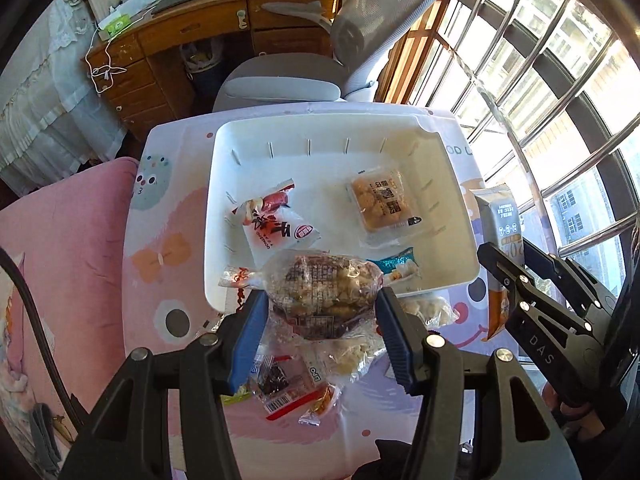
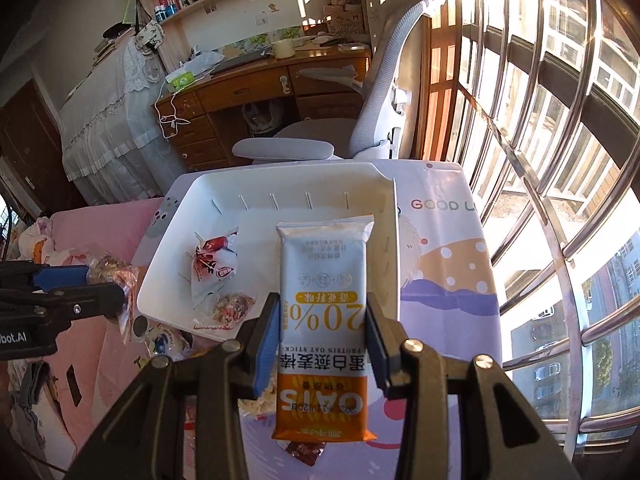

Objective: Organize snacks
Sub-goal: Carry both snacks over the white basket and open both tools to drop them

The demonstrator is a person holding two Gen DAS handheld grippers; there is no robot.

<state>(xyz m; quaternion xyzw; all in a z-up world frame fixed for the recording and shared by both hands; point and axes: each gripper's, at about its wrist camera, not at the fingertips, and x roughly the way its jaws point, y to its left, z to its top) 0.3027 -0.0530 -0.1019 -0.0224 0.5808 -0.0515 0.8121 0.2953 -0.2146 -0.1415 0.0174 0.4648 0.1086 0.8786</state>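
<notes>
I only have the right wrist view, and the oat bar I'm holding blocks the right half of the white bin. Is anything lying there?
Observer: Yes. Behind your oat bar, a tan pastry packet lies flat in the white bin, right of the red-and-white packet.
Operator: Anything else by the near wall?
Observer: A small teal packet lies there, beside the clear snack bag clamped in the left gripper.

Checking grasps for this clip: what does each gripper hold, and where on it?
Left gripper: clear snack bag, pinched across its middle. Right gripper: oat stick packet, gripped by its long edges near mid-length.
</notes>
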